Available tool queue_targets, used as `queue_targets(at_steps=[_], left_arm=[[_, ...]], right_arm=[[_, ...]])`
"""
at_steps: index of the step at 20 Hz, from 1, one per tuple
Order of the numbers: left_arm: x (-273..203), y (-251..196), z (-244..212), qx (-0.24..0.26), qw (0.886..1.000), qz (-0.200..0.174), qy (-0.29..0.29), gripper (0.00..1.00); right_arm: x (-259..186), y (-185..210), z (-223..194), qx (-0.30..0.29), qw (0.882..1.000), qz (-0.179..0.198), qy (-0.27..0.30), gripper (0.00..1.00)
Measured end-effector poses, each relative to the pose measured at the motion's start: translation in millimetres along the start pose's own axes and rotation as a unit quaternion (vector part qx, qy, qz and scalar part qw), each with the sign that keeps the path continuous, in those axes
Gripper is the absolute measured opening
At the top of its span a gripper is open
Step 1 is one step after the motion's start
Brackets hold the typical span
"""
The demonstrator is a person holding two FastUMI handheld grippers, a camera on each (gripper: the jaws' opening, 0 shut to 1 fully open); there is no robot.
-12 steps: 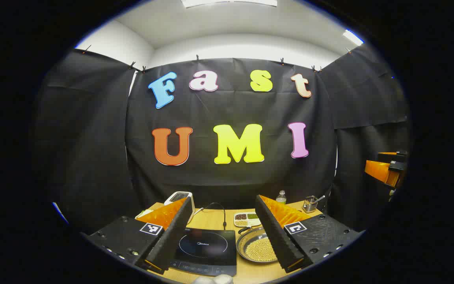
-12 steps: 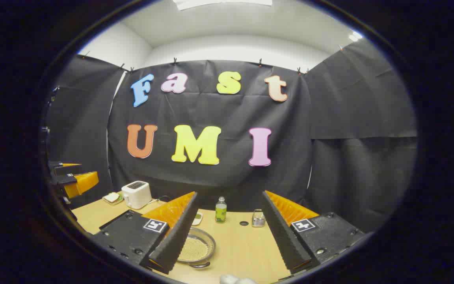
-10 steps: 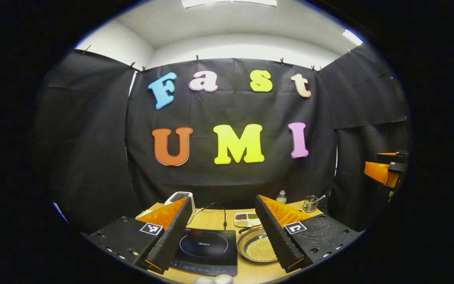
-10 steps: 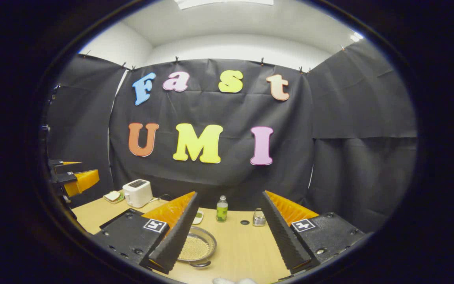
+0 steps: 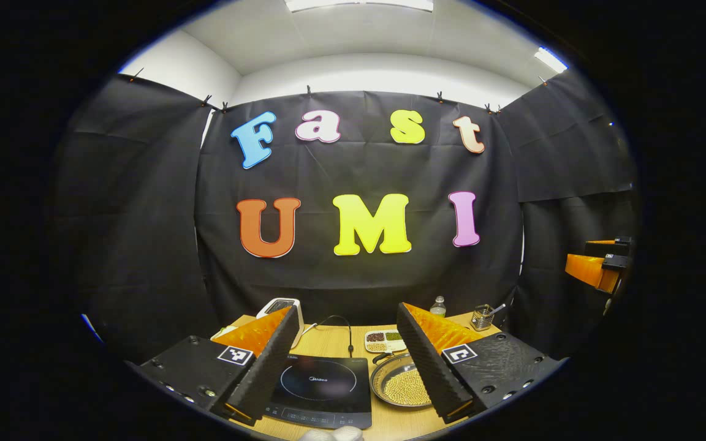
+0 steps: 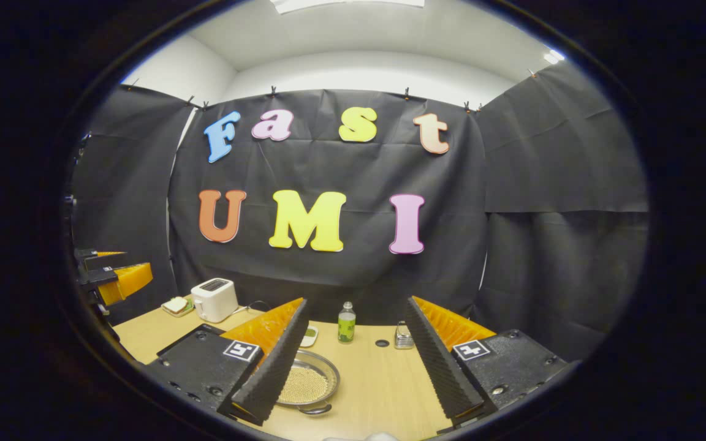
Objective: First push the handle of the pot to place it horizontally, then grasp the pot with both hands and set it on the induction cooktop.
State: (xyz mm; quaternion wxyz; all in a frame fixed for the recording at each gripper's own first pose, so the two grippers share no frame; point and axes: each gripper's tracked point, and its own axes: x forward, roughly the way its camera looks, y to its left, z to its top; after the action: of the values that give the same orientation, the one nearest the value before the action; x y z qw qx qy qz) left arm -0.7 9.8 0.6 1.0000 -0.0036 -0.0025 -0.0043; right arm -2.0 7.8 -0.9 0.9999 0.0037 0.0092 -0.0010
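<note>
The pot (image 5: 403, 387) is a shallow metal pan holding small pale beans, standing on the wooden table (image 5: 334, 343) to the right of the black induction cooktop (image 5: 322, 387). A dark handle (image 5: 381, 356) sticks out at its far left rim. In the right gripper view the pot (image 6: 307, 384) lies low left, with a handle (image 6: 315, 409) on its near rim. My left gripper (image 5: 347, 311) is open, held above the cooktop and pot. Just as empty, my right gripper (image 6: 356, 302) is open above the table, right of the pot. Each gripper also shows far off: right gripper (image 5: 598, 267), left gripper (image 6: 114, 278).
A white toaster (image 6: 213, 299) and a small plate (image 6: 175, 305) stand at the back left. A green bottle (image 6: 345, 323) and a metal holder (image 6: 403, 337) sit near the back wall. A divided dish of beans (image 5: 383, 340) and a black cable (image 5: 348, 335) lie behind the cooktop.
Both views have shifted very slightly, so the cooktop and pot sit a little higher in the picture. Both grippers stay open and nothing on the table has moved.
</note>
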Motion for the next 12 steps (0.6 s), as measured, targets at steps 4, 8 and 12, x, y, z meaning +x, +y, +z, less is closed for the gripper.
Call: queue_targets(at_steps=[4, 8, 12], left_arm=[[-1.9, 2.8, -0.8, 0.003, 1.000, -0.001, -0.001, 0.96], [-3.4, 5.4, -2.2, 0.001, 1.000, -0.003, 0.001, 0.96], [-3.6, 5.0, -2.7, 0.001, 1.000, -0.006, 0.000, 0.96]], right_arm=[[-1.3, 6.5, -1.9, 0.002, 1.000, 0.004, 0.005, 0.96], [-2.3, 15.1, -2.1, 0.005, 1.000, 0.020, 0.009, 0.87], [-3.0, 16.2, -9.9, -0.012, 0.999, 0.023, 0.031, 0.38]])
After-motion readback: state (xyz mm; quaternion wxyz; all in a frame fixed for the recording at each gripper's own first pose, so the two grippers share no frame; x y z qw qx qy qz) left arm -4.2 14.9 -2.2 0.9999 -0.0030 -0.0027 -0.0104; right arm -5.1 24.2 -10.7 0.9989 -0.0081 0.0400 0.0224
